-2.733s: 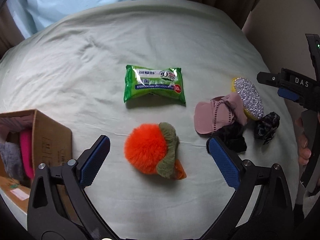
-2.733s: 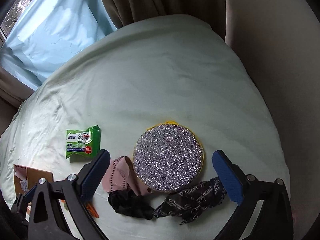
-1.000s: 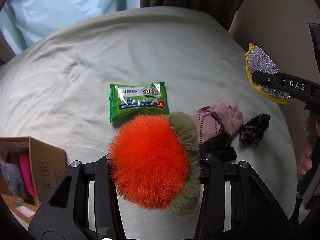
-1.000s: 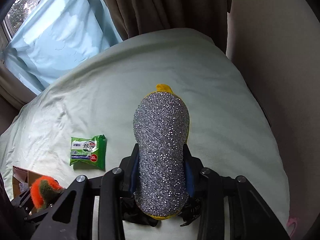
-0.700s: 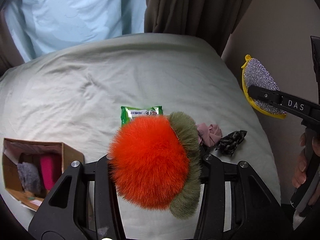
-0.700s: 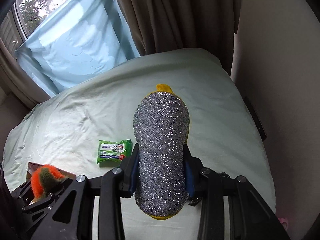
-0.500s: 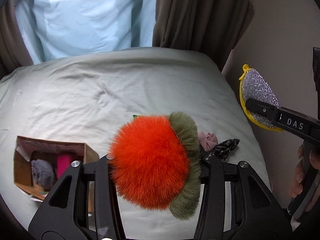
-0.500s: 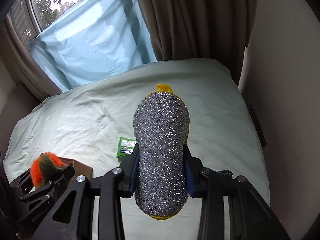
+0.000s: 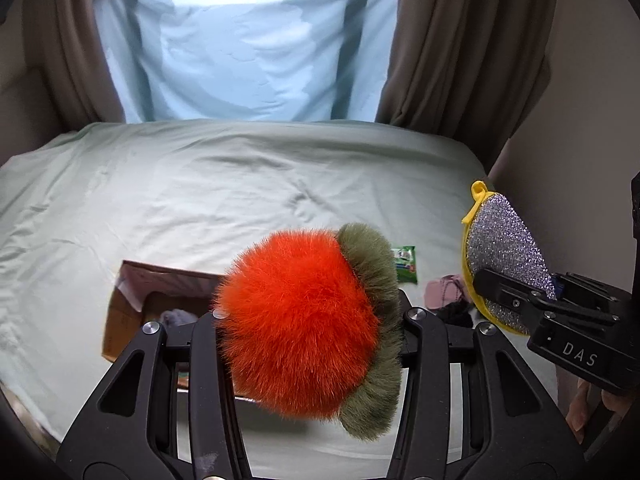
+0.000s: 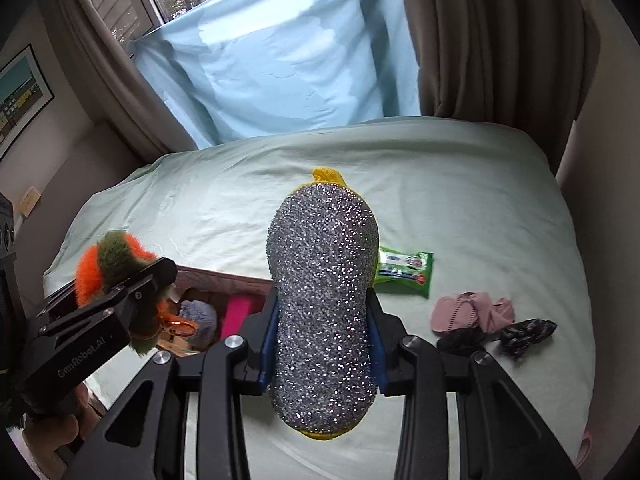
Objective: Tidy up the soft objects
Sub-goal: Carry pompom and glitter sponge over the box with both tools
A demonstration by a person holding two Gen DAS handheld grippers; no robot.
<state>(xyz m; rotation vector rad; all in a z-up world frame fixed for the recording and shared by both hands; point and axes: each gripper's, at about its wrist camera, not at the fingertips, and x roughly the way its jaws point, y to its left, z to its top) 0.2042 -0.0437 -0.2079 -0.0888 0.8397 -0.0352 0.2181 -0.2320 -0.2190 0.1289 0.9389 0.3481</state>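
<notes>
Both grippers have risen and tilted up since half a second ago, so more window and curtain fills each view and the bed sits lower.

From the left wrist, the left gripper [image 9: 310, 322] stays pinched on the fluffy orange pompom with an olive-green fur rim [image 9: 298, 338], held in the air above the open brown cardboard box [image 9: 132, 304], which now lies nearer the picture's middle and partly behind the pompom. On the pale green bedsheet [image 9: 224, 200] the green wipes packet [image 9: 406, 264] peeks out beside the pompom, near the pink cloth [image 9: 444, 290].

From the right wrist, the right gripper [image 10: 322, 348] remains clamped on the round silver glitter scrubbing pad with yellow backing [image 10: 324, 300], squeezed narrow and lifted off the sheet. The box [image 10: 224, 280] has come into view below, holding a grey-blue fluffy item [image 10: 198, 314] and a bright pink piece [image 10: 236, 316]. A black patterned scrunchie [image 10: 526, 330] lies just beside the pink cloth.
</notes>
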